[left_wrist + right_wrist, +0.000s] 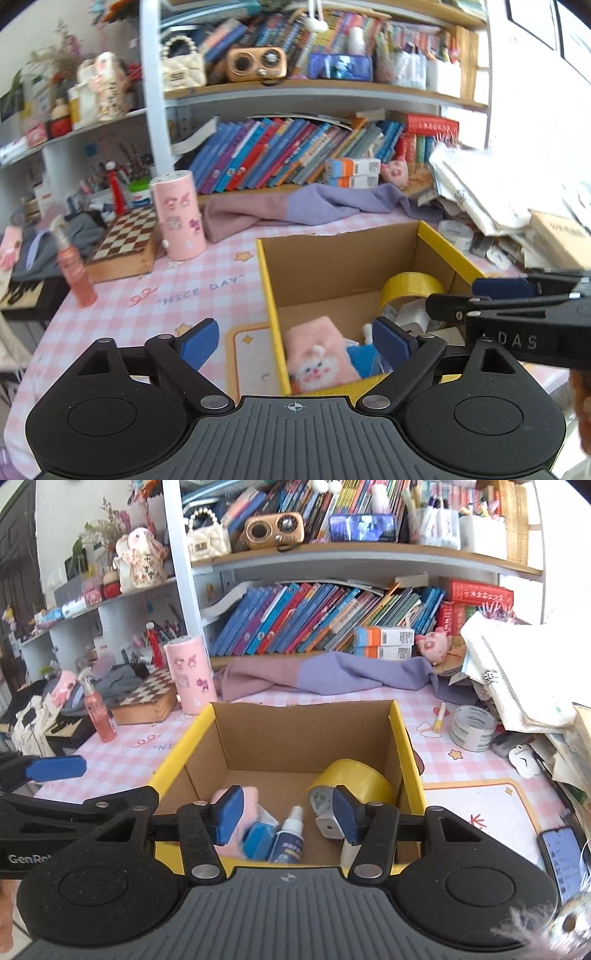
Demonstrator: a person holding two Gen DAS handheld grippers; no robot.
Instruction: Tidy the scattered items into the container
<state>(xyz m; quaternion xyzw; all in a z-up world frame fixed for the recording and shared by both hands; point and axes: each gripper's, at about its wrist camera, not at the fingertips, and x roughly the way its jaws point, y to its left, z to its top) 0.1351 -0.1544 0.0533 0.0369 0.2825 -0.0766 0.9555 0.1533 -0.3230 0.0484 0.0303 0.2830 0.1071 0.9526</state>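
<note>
A yellow-edged cardboard box [264, 273] [400, 734] stands on the pink checked tablecloth. Inside lie a pink plush pouch [317, 354] [255, 801], a yellow tape roll [412, 286] [354, 779], a small blue spray bottle [290, 840], a blue packet [258, 843] and a white item [327, 825]. My left gripper [295, 341] is open and empty over the box's near left wall. My right gripper [286, 814] is open and empty just above the box's near edge. It also shows in the left wrist view [517, 306] at the right.
On the cloth outside the box lie a white tape roll [472, 729], a small glue stick [439, 718], a phone [561, 860], a pink cylinder [179, 214], a chessboard box [127, 240], a pink spray bottle [75, 271] and a purple cloth [325, 675]. Paper piles sit right.
</note>
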